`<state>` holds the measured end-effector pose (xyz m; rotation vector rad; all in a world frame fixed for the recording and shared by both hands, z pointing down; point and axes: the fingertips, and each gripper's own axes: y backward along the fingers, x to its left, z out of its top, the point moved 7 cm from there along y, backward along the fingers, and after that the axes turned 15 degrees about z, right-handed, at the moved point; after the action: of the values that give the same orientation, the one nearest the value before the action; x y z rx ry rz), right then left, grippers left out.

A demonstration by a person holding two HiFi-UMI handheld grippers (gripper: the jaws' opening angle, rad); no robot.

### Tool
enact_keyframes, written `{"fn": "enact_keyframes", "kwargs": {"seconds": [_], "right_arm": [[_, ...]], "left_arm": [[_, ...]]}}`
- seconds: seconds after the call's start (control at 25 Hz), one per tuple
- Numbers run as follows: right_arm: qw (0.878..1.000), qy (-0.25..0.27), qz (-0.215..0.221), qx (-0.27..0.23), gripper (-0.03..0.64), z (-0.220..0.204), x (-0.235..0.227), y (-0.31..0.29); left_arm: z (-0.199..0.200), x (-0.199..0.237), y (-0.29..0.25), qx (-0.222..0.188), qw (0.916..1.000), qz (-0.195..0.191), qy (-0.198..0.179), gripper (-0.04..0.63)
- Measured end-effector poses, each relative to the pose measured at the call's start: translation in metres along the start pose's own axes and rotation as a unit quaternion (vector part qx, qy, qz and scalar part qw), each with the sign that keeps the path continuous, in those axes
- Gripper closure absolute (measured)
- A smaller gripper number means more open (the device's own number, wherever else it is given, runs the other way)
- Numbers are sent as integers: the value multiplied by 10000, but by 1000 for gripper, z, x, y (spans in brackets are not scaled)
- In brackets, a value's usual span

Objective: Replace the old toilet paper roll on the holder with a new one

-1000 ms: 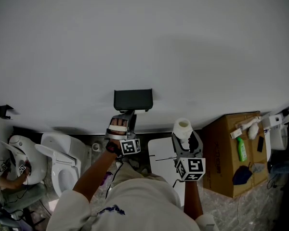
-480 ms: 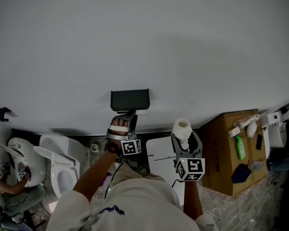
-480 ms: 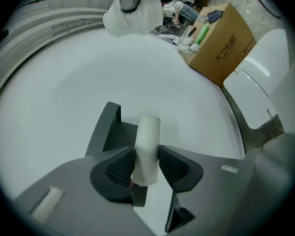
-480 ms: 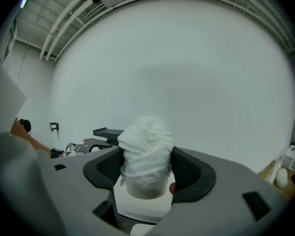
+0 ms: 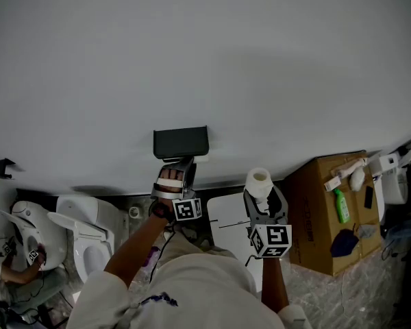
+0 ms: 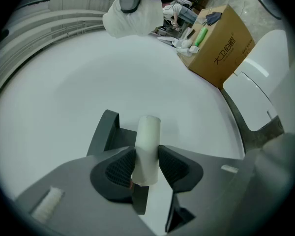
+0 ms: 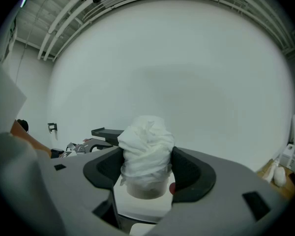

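at left gripper point(image 6: 146, 167), clamped bare tube point(image 6: 148, 141)

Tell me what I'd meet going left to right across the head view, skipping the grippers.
Left to right: small black wall bracket → white toilet → black paper holder → toilet paper roll → cardboard box.

Improvised washroom mock-up: toilet point(image 5: 89, 245), wall holder point(image 5: 181, 142), cardboard box point(image 5: 325, 214).

Cardboard box point(image 5: 325, 225), toilet point(image 5: 89, 242) on floor point(image 5: 329, 299)
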<state>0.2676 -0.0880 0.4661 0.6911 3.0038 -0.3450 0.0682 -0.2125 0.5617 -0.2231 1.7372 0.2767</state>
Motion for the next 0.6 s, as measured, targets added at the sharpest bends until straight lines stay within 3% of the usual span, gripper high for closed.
{"fn": "enact_keyframes", "kwargs": {"seconds": [0.6], "right_arm": [[9997, -80, -210, -34, 318, -3, -9, 15]], "left_arm": [[21, -2, -6, -222, 9997, -82, 25, 440]]}}
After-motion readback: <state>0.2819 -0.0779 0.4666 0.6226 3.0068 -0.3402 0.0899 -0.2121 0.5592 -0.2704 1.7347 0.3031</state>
